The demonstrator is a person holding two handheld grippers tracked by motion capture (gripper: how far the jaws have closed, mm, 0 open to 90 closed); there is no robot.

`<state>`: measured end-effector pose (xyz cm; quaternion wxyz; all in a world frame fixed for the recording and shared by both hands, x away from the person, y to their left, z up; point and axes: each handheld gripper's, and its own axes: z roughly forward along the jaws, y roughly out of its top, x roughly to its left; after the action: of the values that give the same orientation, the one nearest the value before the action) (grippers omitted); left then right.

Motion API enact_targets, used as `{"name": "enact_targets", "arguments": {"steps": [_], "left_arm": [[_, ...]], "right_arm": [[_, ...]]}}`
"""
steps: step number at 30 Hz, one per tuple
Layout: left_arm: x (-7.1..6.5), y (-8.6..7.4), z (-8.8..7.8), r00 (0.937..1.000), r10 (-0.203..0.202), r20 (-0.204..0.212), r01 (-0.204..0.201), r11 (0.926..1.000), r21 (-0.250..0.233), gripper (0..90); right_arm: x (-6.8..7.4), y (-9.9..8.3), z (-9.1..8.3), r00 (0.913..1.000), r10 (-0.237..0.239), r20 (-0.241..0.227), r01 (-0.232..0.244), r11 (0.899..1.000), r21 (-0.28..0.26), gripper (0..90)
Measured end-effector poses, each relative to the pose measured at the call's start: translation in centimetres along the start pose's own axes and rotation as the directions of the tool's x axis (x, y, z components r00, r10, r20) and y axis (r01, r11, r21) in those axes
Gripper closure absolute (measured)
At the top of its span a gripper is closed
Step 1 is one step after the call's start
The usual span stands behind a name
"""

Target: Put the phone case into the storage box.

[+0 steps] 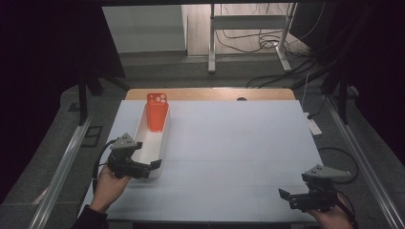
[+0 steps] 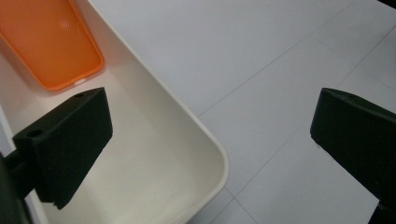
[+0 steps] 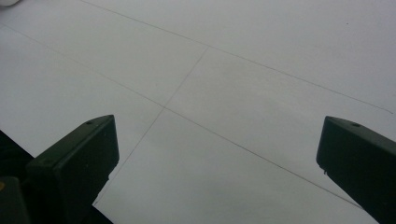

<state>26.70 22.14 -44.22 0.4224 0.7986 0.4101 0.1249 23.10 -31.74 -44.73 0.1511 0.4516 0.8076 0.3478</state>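
Your left gripper [image 1: 152,166] is at the near end of the white tray [image 1: 143,125], on the left side of the table [image 1: 239,143]. Its jaws are wide open, one over the inside of the tray and one outside the wall, and they hold nothing. The orange phone case [image 1: 157,111] leans in the far end of the tray. It looks like you are about to grab the tray wall or reach for the case. Next, move in and close gently. Your right gripper [image 1: 286,195] is near the right corner, wide open and empty.
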Motion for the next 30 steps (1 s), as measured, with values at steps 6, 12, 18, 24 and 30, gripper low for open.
{"name": "enact_targets", "arguments": {"steps": [6,12,18,24,30], "left_arm": [[-0.3,-0.8,-0.7,0.9996,0.019,-0.019,-0.019,0.9998,-0.002,0.2],[-0.4,-1.5,-1.5,0.9998,0.010,-0.019,-0.010,0.9999,-0.006,0.2],[-0.4,-2.3,-2.2,0.9997,-0.012,-0.022,0.011,0.9998,-0.015,0.1],[-0.5,-3.0,-2.9,0.9990,-0.013,-0.044,0.013,0.9998,-0.015,0.0],[-0.3,-4.0,-3.6,0.9972,-0.032,-0.068,0.031,0.9995,-0.011,0.0]], "right_arm": [[0.0,0.0,0.0,1.0000,0.000,0.000,0.000,1.000,0.000,0.0],[0.0,0.0,0.0,1.0000,0.000,0.002,0.000,1.000,0.001,0.0],[0.0,0.0,0.0,1.0000,0.000,0.001,0.000,1.000,0.001,0.0],[0.0,0.0,0.0,1.0000,-0.001,0.002,0.001,1.000,0.002,0.0],[0.0,0.0,0.1,1.0000,0.001,0.002,-0.001,1.000,0.003,0.0]]}}
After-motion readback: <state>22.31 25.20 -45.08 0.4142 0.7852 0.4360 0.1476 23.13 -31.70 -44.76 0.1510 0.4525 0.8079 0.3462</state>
